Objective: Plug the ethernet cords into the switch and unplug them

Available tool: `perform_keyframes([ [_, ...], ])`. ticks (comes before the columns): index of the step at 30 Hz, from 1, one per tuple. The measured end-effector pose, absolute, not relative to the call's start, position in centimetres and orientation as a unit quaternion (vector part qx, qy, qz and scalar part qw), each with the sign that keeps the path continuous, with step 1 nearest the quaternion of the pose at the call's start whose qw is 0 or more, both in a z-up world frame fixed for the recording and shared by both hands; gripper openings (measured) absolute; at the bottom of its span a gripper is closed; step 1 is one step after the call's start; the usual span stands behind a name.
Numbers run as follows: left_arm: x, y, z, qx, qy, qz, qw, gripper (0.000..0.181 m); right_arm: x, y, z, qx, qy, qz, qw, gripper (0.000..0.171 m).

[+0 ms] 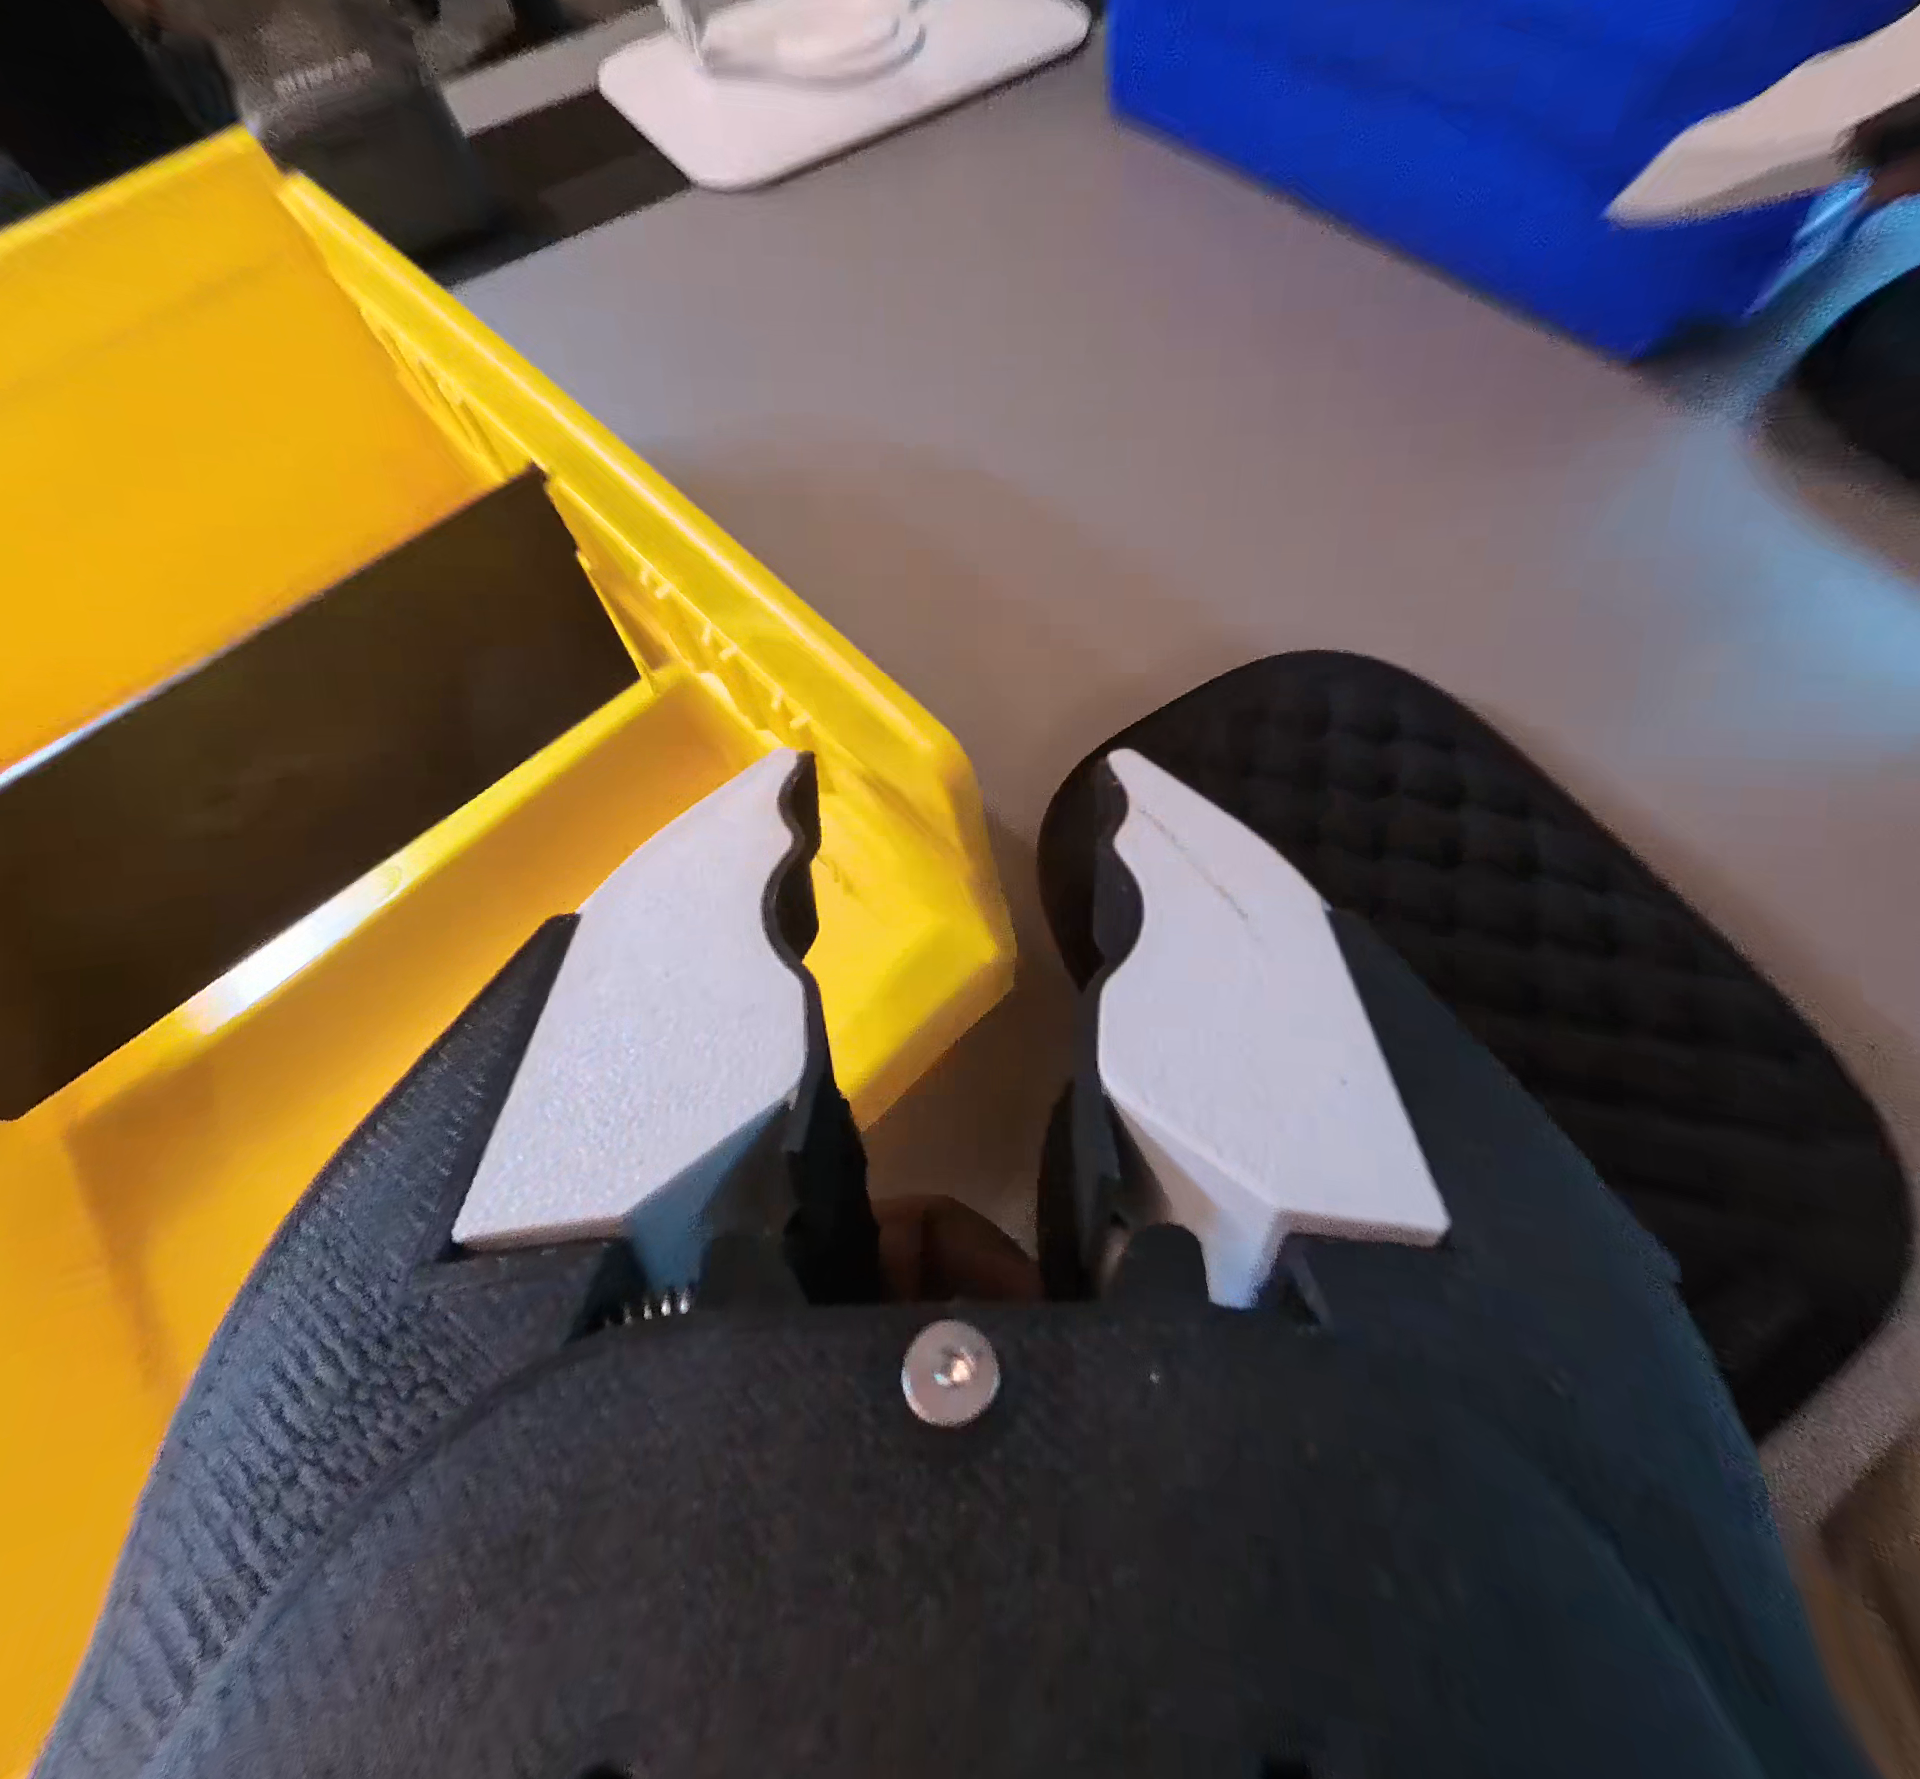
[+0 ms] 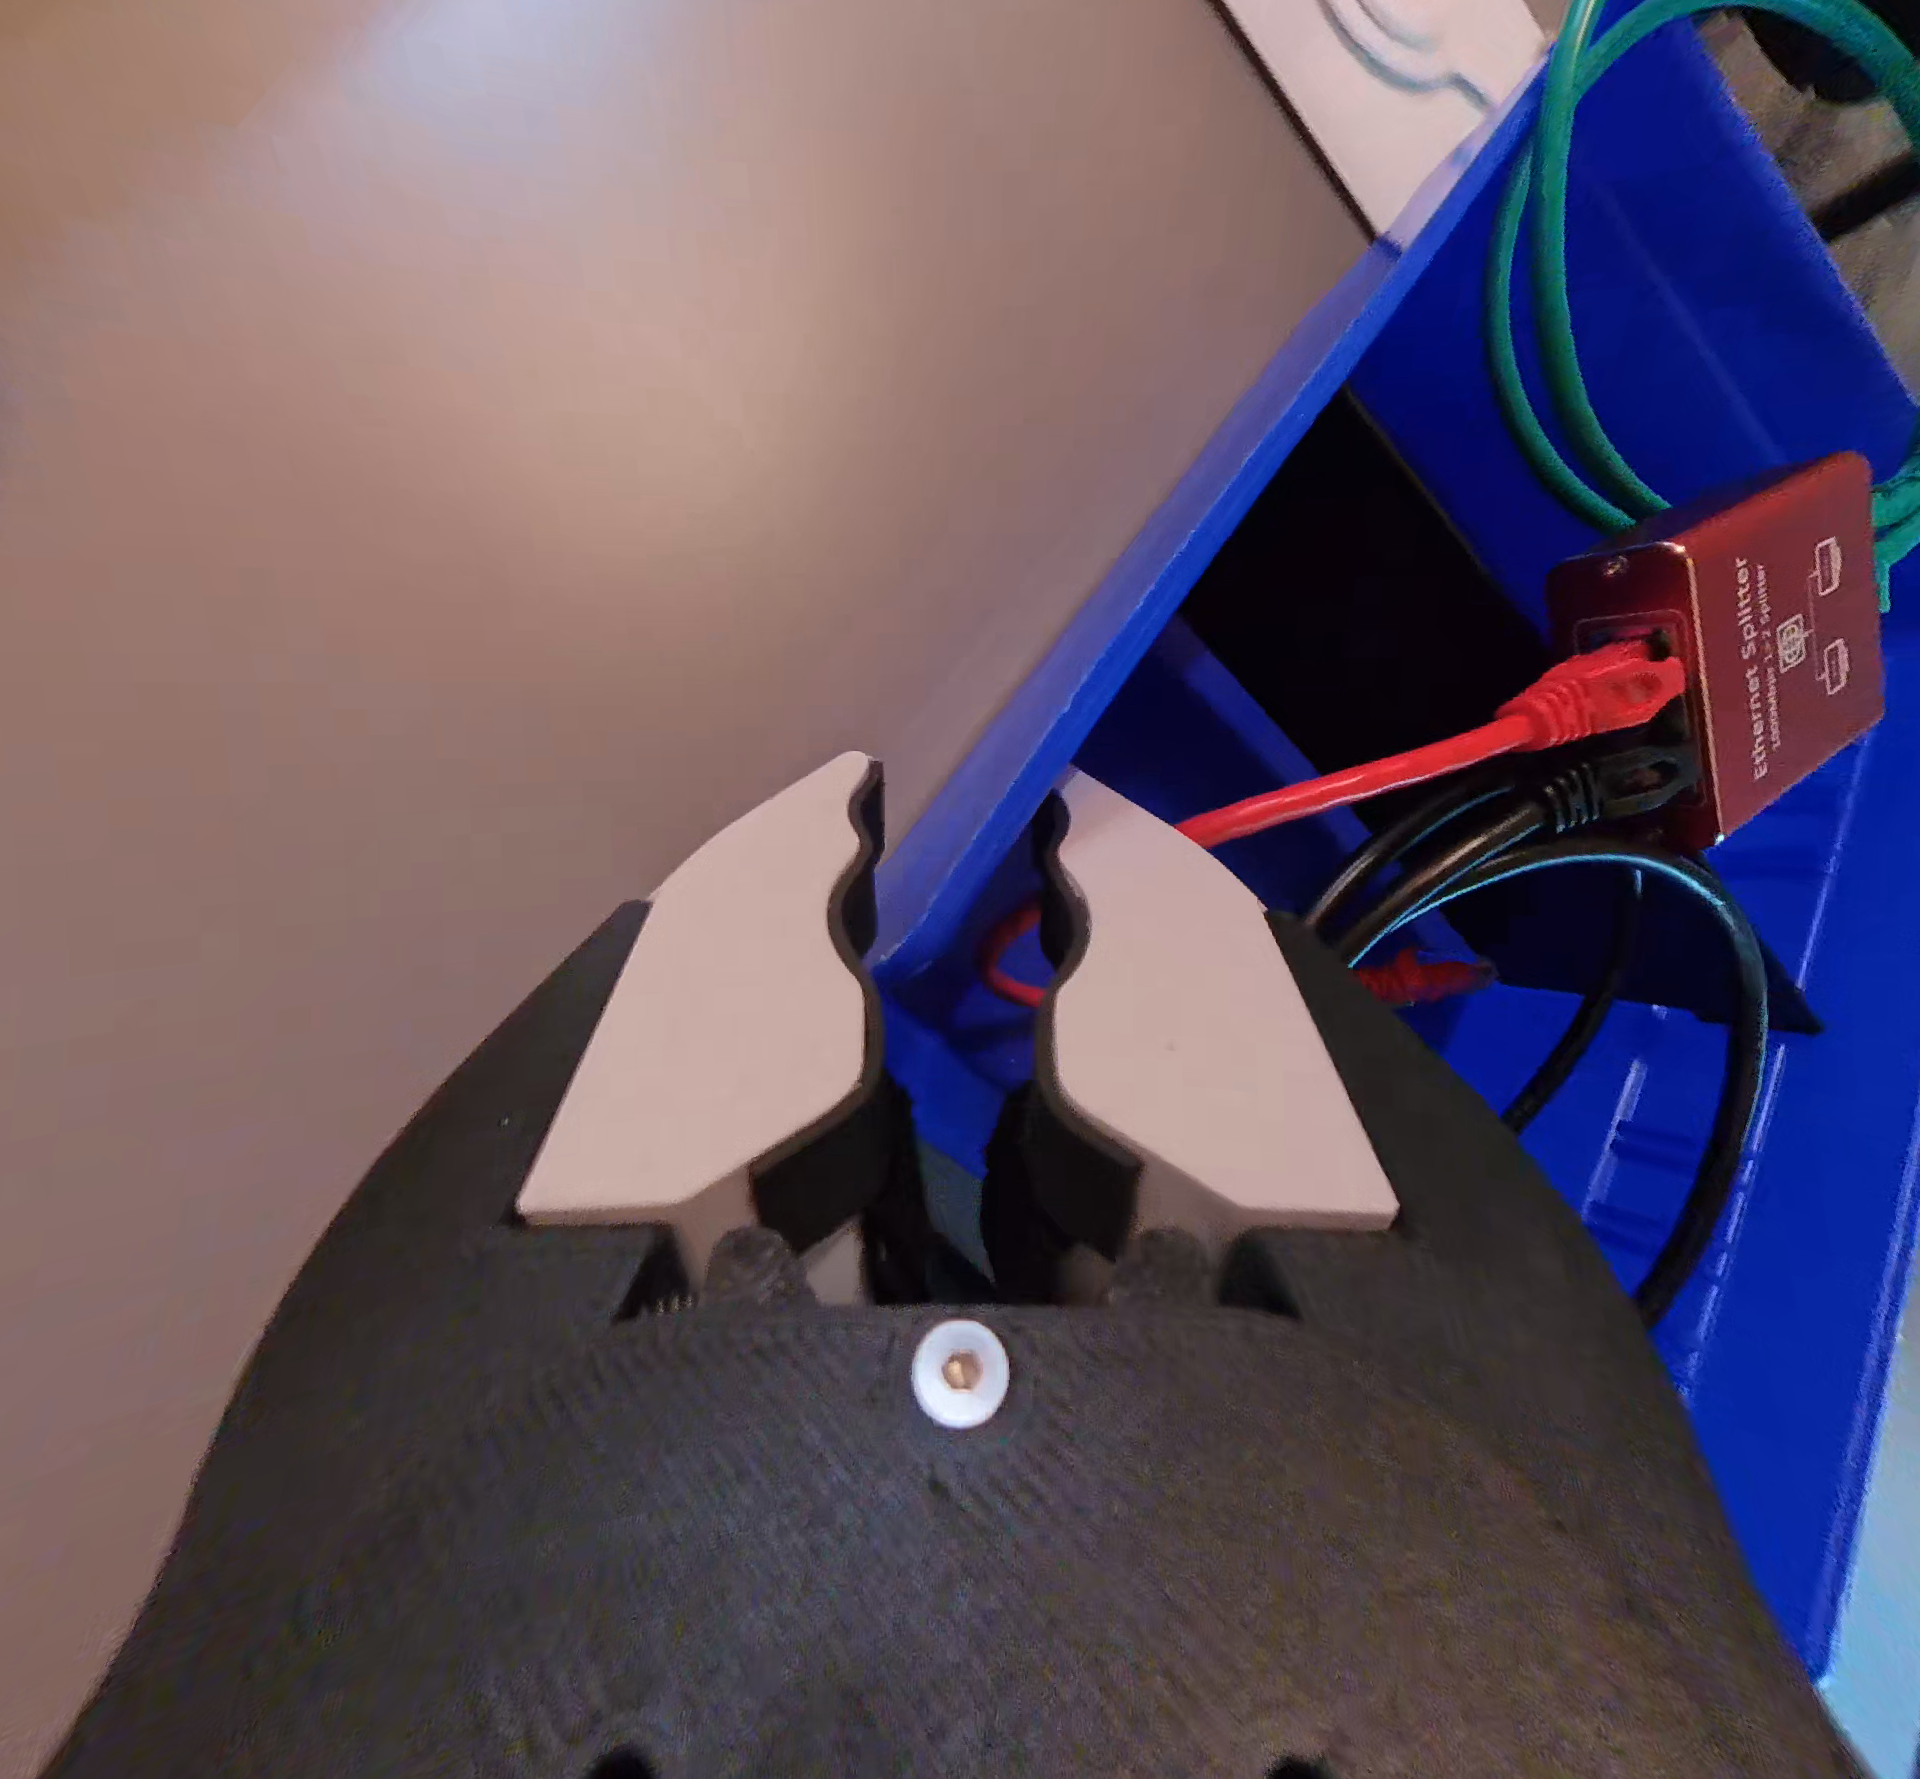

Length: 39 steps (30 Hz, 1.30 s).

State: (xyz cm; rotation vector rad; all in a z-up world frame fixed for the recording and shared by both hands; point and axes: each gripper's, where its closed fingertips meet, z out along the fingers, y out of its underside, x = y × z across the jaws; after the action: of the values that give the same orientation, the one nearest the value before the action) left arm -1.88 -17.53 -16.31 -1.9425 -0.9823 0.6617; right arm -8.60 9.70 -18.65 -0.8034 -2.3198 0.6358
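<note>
A table [image 1: 1091, 441] holds two bins. One bin [image 1: 727, 586] sits at the left with a divider [image 1: 312, 742] across its inside. The other bin [image 1: 1403, 88] sits far right; inside it lies a switch [image 2: 1756, 649], with two cords [image 2: 1351, 784] plugged into its near face and a third cord [image 2: 1538, 275] looped behind it. A pad [image 1: 1507, 950] lies on the table right of the left bin. A stand [image 1: 831, 67] sits at the back, between the bins.

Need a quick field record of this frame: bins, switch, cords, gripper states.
blue bin: holds the switch and cords
switch: red box, inside blue bin
red cord: plugged into switch
black cord: plugged in below the red one
green cord: looped behind the switch
yellow bin: black divider, no cords seen
left gripper: open, empty
right gripper: open, empty, at blue bin's rim
</note>
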Motion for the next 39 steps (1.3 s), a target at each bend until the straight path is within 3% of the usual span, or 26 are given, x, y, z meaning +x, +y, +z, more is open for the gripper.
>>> perform_keyframes([
  [1, -1.5, -17.9, -15.4, -0.768, -0.387, 0.265, 0.436, 0.051, -8.7, 8.4, -18.6, -0.293, -0.876, 0.246, 0.294, 0.028],
  [4, -0.6, -20.6, -13.0, -0.741, -0.395, 0.298, 0.454, 0.052, -8.7, 4.5, -18.7, -0.258, -0.885, 0.268, 0.279, 0.032],
  [10, 0.1, -31.0, -11.1, -0.649, -0.492, 0.433, 0.386, 0.051, -8.4, -2.3, -18.6, -0.214, -0.885, 0.314, 0.268, 0.036],
  [15, 0.6, -36.6, -12.6, -0.596, -0.558, 0.457, 0.353, 0.052, -8.1, -6.7, -18.6, -0.179, -0.886, 0.335, 0.268, 0.039],
  [22, -0.1, -38.6, -15.6, -0.578, -0.594, 0.432, 0.355, 0.052, -7.7, -10.9, -18.6, -0.121, -0.885, 0.354, 0.277, 0.043],
  [23, -0.2, -38.5, -16.0, -0.584, -0.594, 0.425, 0.354, 0.052, -7.3, -11.5, -18.8, -0.104, -0.887, 0.362, 0.267, 0.045],
  [26, -0.2, -37.5, -16.6, -0.603, -0.586, 0.402, 0.363, 0.041, -5.4, -13.1, -19.1, -0.06, -0.887, 0.399, 0.224, 0.076],
  [28, 0.6, -36.9, -16.9, -0.622, -0.591, 0.369, 0.358, 0.022, -5.1, -13.3, -18.2, -0.068, -0.869, 0.428, 0.24, 0.079],
  [31, 1.9, -36.4, -16.7, -0.644, -0.586, 0.341, 0.354, 0.021, -4.3, -13.8, -13.0, -0.084, -0.776, 0.541, 0.313, 0.073],
  [34, 1.1, -37.3, -15.7, -0.62, -0.578, 0.388, 0.363, 0.045, -2.1, -14.7, -9.6, -0.033, -0.708, 0.597, 0.376, 0.053],
  [36, 0.0, -37.2, -15.8, -0.601, -0.574, 0.397, 0.39, 0.051, -1.3, -16.1, -11.2, 0.002, -0.742, 0.549, 0.386, 0.028],
  [39, -1.2, -37.3, -17.2, -0.592, -0.583, 0.395, 0.392, 0.051, -1.6, -17.3, -14.6, -0.047, -0.806, 0.491, 0.327, 0.029],
])
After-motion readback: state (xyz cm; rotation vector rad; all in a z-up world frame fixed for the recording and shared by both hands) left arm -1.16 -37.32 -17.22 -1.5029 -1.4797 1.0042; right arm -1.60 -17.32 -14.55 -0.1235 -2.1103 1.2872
